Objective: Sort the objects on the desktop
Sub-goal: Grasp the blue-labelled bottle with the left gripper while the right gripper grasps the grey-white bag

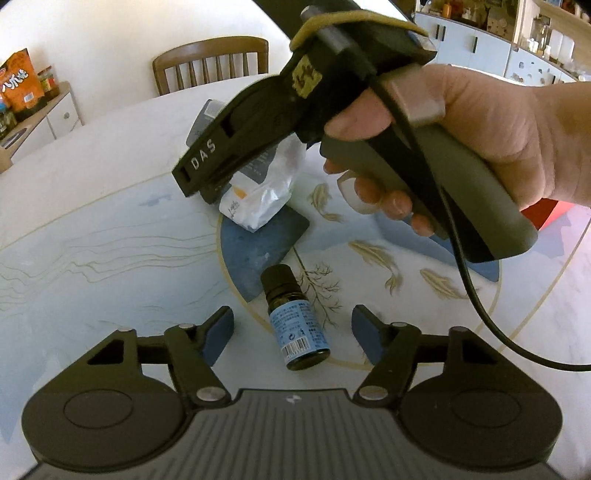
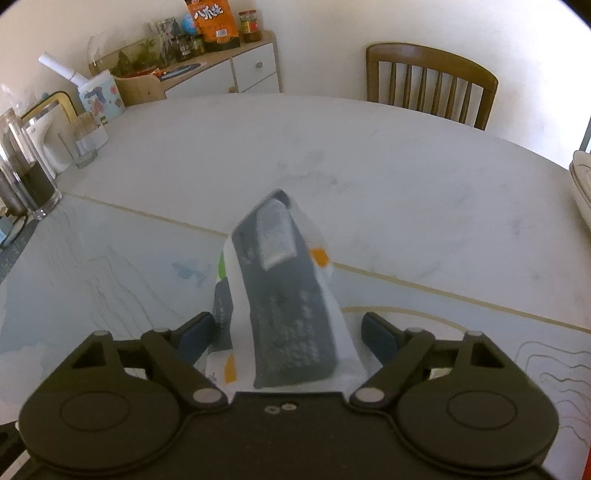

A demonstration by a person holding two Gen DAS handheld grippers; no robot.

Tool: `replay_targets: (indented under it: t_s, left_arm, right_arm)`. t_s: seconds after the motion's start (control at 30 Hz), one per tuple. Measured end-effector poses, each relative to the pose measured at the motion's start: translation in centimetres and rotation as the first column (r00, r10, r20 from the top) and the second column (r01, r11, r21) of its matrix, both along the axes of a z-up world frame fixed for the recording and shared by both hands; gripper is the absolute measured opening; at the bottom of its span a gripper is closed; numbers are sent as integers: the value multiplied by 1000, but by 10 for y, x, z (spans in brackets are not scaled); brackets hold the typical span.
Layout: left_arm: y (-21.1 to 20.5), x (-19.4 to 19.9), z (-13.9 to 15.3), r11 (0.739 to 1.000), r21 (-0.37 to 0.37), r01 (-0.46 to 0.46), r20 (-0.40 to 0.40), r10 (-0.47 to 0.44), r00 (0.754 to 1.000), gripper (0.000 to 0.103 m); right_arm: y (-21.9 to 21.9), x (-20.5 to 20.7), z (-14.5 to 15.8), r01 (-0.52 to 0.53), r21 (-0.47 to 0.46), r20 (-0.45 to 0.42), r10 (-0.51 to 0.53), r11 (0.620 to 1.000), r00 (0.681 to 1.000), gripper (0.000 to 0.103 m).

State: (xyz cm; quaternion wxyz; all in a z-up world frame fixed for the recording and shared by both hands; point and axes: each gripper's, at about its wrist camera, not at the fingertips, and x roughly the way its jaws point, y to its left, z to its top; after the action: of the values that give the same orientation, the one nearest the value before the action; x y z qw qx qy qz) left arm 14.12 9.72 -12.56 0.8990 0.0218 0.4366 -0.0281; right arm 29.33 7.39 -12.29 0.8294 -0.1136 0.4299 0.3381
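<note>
A small dark bottle (image 1: 297, 325) with a blue label lies on the painted table (image 1: 92, 192), cap pointing away. It sits between the pads of my left gripper (image 1: 291, 332), which stands open with a gap on both sides of the bottle. Further back, a hand (image 1: 480, 122) holds my right gripper (image 1: 199, 184) down over a white plastic packet (image 1: 262, 199). In the right wrist view that packet (image 2: 288, 295), with its dark grey printed panel, stands between the pads of the right gripper (image 2: 290, 332). The pads are close to its sides but do not squeeze it.
The right gripper's black cable (image 1: 480, 314) hangs across the table's right side. A wooden chair (image 2: 432, 81) stands at the far edge. Glass jars and a cup (image 2: 29, 173) crowd the table's left rim. A cabinet (image 2: 255, 70) with an orange snack bag (image 2: 214, 26) stands beyond.
</note>
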Motion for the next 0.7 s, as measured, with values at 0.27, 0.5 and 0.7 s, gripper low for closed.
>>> replay_targets:
  t_s: [0.27, 0.5, 0.7]
  left_arm:
    - [-2, -2, 2, 1000, 1, 19, 17, -19, 1000, 41]
    - [-1, -1, 3, 1000, -2, 26, 16, -25, 1000, 33]
    - [-1, 1, 3, 999, -7, 47, 11, -47, 999, 25]
  right_arm:
    - [5, -7, 1, 3, -46, 50, 0, 999, 999, 65]
    - [-6, -7, 5, 18, -34, 17, -17, 999, 1000, 41]
    - [-30, -11, 10, 68, -38, -1, -69, 997, 998, 27]
